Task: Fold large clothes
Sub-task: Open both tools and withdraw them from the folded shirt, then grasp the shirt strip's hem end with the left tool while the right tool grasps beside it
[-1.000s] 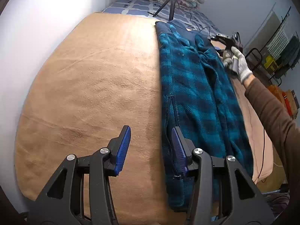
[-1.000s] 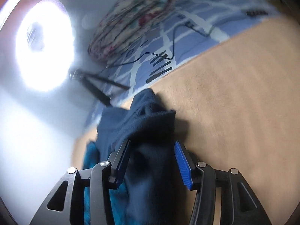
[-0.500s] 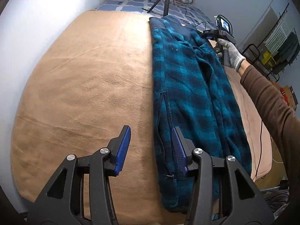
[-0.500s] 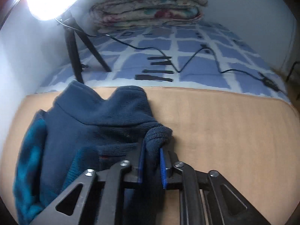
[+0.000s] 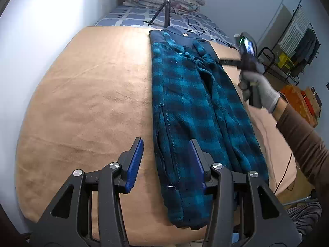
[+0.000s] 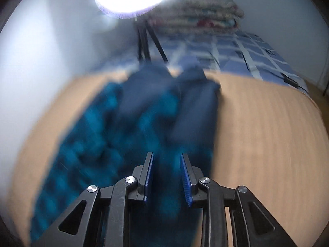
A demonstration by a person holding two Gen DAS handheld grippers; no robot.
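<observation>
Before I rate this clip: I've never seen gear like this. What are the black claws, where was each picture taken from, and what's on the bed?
There is no robot here. A person holds a two-finger gripper in each hand, and each gripper carries a wide-angle camera looking along its fingers. One picture looks out from the left gripper, which is open above the near end of a teal plaid fleece jacket. The jacket lies folded lengthwise on a tan blanket. That view also shows the gloved right hand. The other picture, blurred, looks out from the right gripper towards the jacket's dark collar. Its jaws have just been closing. Teal cloth shows between them, but I cannot tell whether it is pinched.
</observation>
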